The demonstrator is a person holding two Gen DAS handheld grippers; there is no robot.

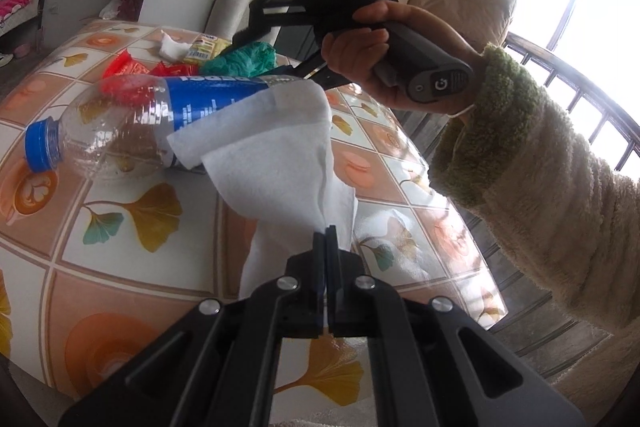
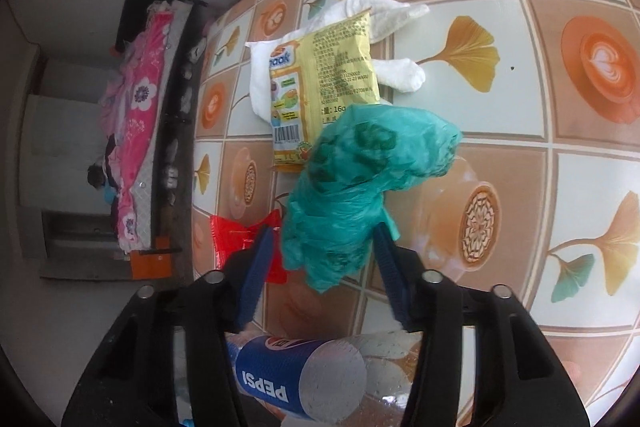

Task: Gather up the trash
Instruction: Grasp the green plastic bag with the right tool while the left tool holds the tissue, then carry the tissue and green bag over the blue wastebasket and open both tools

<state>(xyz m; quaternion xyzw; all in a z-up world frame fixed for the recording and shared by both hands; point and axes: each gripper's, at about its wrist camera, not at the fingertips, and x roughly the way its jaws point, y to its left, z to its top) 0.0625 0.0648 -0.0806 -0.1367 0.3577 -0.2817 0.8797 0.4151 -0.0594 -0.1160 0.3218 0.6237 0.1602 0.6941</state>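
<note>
My left gripper (image 1: 326,231) is shut on a white tissue (image 1: 276,155) that it holds above the patterned table (image 1: 120,259). An empty Pepsi bottle (image 1: 120,115) with a blue cap lies on its side behind the tissue. A hand (image 1: 360,59) holds my right gripper (image 1: 260,47) over a crumpled green plastic bag (image 1: 244,61). In the right wrist view the green bag (image 2: 352,187) lies between the jaws of my right gripper (image 2: 322,229). Its blue pads (image 2: 256,267) stand on either side without squeezing it. The bottle (image 2: 304,375) shows under that gripper.
A yellow snack packet (image 2: 324,83) lies on a white tissue (image 2: 384,15) beyond the bag, and red wrappers (image 2: 236,239) lie to its left. The table's edge (image 2: 208,75) drops to a floor with a pink bed (image 2: 136,115). A railing (image 1: 580,99) stands to the right.
</note>
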